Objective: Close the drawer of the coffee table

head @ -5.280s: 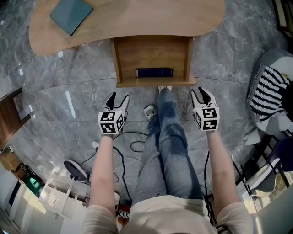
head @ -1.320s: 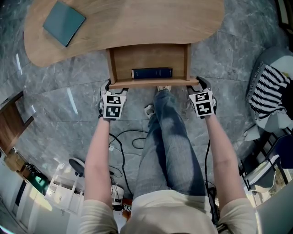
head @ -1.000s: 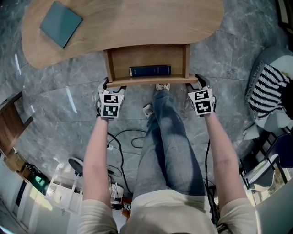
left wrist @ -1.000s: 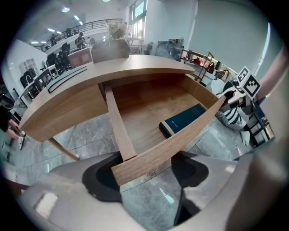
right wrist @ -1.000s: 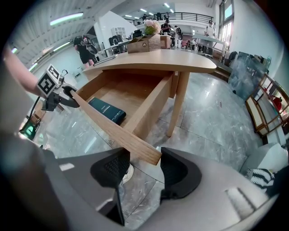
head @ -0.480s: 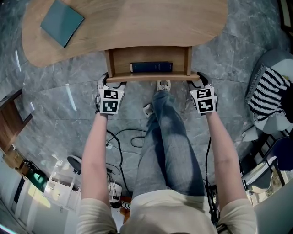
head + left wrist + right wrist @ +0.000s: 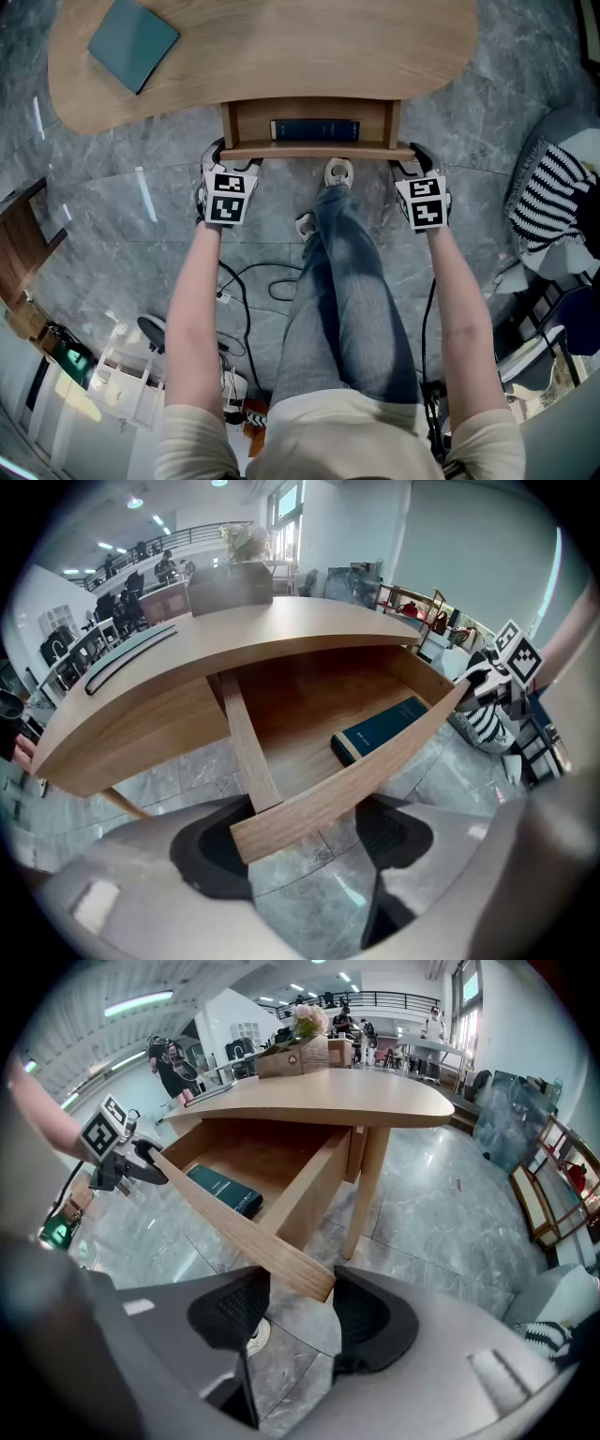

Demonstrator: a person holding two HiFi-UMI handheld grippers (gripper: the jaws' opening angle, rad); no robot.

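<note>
**Under the near edge of the desk point(image 7: 281, 56): drawer point(image 7: 317, 150) partly open, one gripper at each front corner**

The drawer is of light wood, matching the kidney-shaped desk top. It projects a short way toward the person, and its front panel runs level across the head view. A dark blue book point(image 7: 315, 129) lies flat inside, parallel to the front panel and near the middle. A teal book point(image 7: 133, 44) rests on the desk top, far left.

The left gripper point(image 7: 234, 161) sits at the panel's left end. In its own view the fingers point(image 7: 211, 850) are spread wide, and the panel's end point(image 7: 281, 817) lies between them, close to the left pad and clear of the right.

The right gripper point(image 7: 410, 161) sits at the panel's right end. Its fingers point(image 7: 370, 1312) also stand apart, straddling the panel's corner point(image 7: 300, 1274) closely. It cannot be told whether the pads press on the wood.

The person's jeans-clad legs point(image 7: 347, 281) extend between the two arms over the grey marble floor point(image 7: 112, 206).
</note>
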